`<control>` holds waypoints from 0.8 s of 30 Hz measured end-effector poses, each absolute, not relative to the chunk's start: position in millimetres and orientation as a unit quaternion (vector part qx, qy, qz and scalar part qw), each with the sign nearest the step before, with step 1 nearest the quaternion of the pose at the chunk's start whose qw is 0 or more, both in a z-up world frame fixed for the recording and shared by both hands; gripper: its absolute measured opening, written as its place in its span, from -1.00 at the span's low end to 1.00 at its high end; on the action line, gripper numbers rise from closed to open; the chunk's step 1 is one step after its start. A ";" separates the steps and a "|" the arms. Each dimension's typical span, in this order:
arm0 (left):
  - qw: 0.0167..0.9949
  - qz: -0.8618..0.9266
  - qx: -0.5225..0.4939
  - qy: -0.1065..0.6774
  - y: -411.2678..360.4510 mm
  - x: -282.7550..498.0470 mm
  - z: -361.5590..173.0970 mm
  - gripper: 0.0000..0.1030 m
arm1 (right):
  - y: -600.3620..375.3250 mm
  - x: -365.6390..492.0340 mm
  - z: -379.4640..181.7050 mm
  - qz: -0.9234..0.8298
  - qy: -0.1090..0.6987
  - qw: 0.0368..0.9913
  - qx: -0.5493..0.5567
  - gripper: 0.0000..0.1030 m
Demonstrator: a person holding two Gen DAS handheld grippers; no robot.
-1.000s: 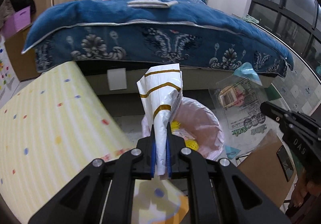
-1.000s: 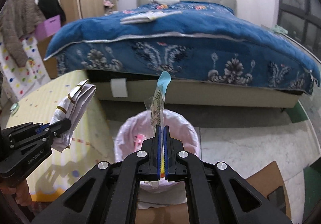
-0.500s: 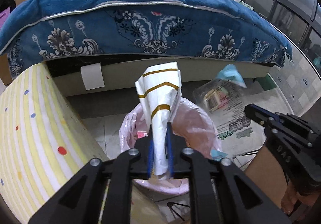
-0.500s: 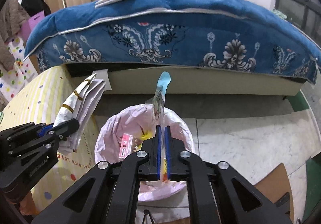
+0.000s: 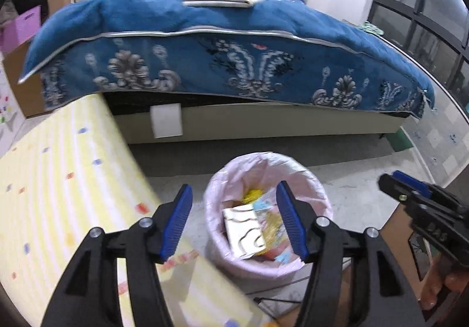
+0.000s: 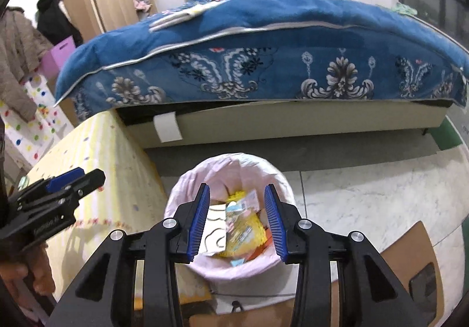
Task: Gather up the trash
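A round bin with a pink liner (image 5: 214, 189) (image 6: 187, 180) stands on the floor below both grippers. Inside it lie a white wrapper with gold stripes (image 5: 244, 228) (image 6: 215, 227), a clear printed packet (image 6: 244, 220) and yellow trash. My left gripper (image 5: 234, 195) hangs over the bin's left rim; its jaws are opening and nothing is between them. My right gripper (image 6: 237, 193) hovers over the bin's middle, jaws also opening and empty. Each gripper shows at the edge of the other's view, the right gripper (image 5: 416, 195) and the left gripper (image 6: 73, 180).
A bed with a blue patterned blanket (image 5: 234, 42) fills the background. A yellow dotted play mat (image 5: 58, 195) lies left of the bin. Brown cardboard (image 6: 416, 262) lies on the marble floor at the right. Clothes and a purple box (image 6: 58, 54) stand at far left.
Both grippers opened over the bin. The striped white wrapper dropped from the left one and the clear packet from the right; both now lie inside the bin.
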State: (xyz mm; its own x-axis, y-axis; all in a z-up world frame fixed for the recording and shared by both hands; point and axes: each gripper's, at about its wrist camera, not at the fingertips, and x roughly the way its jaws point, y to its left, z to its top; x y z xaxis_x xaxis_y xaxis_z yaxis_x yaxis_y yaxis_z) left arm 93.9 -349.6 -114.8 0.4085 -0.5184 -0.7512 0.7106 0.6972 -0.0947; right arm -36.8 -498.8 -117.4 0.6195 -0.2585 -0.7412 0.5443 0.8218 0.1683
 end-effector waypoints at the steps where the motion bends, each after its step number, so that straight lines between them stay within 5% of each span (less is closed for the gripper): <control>1: 0.833 -0.367 0.119 0.396 -341.3 91.5 -110.7 0.13 | -492.8 -40.3 -112.1 -0.224 0.370 0.882 0.190 -0.18; 4: 0.842 -0.354 0.117 0.390 -318.0 84.4 -98.2 0.14 | -475.7 -49.7 -95.3 -0.209 0.363 0.889 0.184 0.00; 9: 0.859 -0.325 0.101 0.382 -274.1 73.5 -74.4 0.34 | -447.7 -56.0 -69.5 -0.182 0.353 0.901 0.172 0.69; 16: 0.880 -0.265 0.084 0.384 -217.1 62.9 -48.2 0.88 | -406.2 -56.2 -40.5 -0.144 0.345 0.915 0.153 0.80; 24: 0.896 -0.210 0.084 0.382 -156.1 37.7 -23.1 0.87 | -361.2 -59.0 -6.8 -0.106 0.338 0.925 0.137 0.86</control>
